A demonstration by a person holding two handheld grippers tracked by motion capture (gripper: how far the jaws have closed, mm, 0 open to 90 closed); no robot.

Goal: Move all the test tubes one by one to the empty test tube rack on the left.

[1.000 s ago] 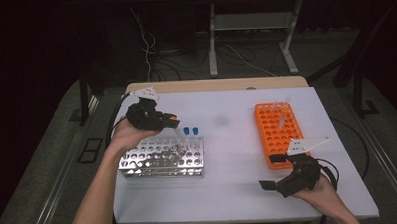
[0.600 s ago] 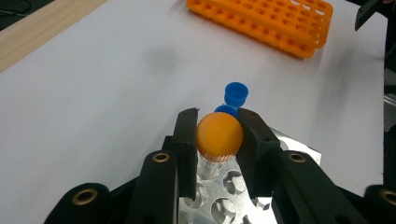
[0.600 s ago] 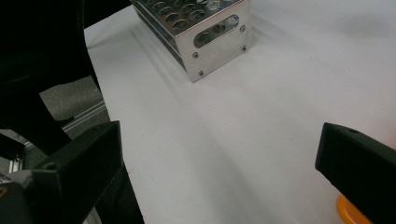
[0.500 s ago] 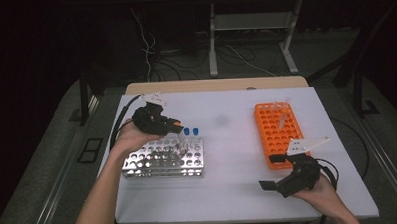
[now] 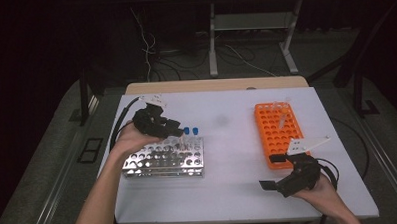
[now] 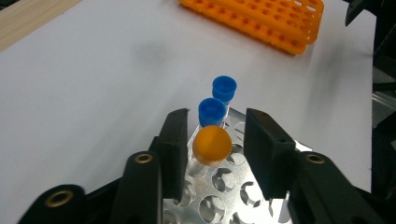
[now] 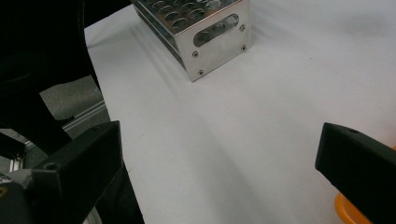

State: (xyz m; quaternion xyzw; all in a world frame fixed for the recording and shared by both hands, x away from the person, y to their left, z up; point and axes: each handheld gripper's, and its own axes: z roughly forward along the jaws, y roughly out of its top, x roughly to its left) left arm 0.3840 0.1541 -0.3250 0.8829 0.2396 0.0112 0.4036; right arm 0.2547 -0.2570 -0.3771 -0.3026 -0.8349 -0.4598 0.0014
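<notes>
1. since a second ago, left gripper point(image 6: 212, 135) has come forward over the metal rack point(image 5: 163, 158); jaws spread, straddling the orange-capped tube point(image 6: 211, 145) seated at the rack's far corner.
2. judgement: centre on the cap, close gently.
3. two blue-capped tubes point(image 6: 217, 100) crowd just behind.
4. right gripper point(image 5: 276, 172) rests released near the orange rack point(image 5: 277, 134).

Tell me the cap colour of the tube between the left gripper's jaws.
Orange cap, clearest in the left gripper view.
</notes>
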